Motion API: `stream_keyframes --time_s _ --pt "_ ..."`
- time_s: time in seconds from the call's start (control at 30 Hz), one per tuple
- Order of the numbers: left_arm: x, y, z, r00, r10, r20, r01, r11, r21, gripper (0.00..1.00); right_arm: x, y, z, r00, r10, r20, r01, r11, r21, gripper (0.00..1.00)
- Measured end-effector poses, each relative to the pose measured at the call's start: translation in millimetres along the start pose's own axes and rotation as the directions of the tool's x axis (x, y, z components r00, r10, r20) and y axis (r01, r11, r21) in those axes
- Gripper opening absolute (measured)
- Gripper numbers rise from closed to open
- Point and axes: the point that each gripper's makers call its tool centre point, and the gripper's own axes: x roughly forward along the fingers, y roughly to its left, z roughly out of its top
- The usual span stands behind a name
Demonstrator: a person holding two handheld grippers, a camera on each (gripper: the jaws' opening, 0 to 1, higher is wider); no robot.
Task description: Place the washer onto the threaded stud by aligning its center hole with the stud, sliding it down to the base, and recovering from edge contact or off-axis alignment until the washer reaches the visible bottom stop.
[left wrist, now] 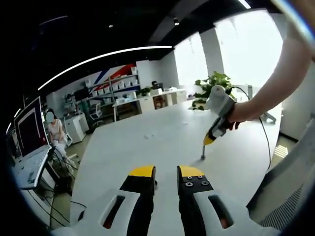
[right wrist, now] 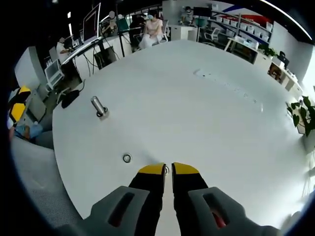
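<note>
Up close in the right gripper view, the yellow-tipped right gripper point(right wrist: 168, 170) is clenched on a small silver washer point(right wrist: 167, 170). A second metal ring washer point(right wrist: 127, 158) is left flat nearby. The upright threaded steel stud point(right wrist: 99, 106) is seen well apart, near the white round table's edge point(right wrist: 64, 162). The left gripper point(left wrist: 166, 172) is held released.

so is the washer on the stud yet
No. One washer lies flat on the table, apart from the upright stud, whose base looks bare.
</note>
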Motion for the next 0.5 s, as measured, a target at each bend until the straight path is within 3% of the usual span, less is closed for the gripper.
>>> stream_keyframes --time_s 0.5 --pt "0.7 0.8 0.3 1.0 -0.001 0.005 0.001 1.0 -0.02 0.16 -4.5 4.3 6.9 0.999 0.009 0.034 -0.009 1.0 0.011 0.09"
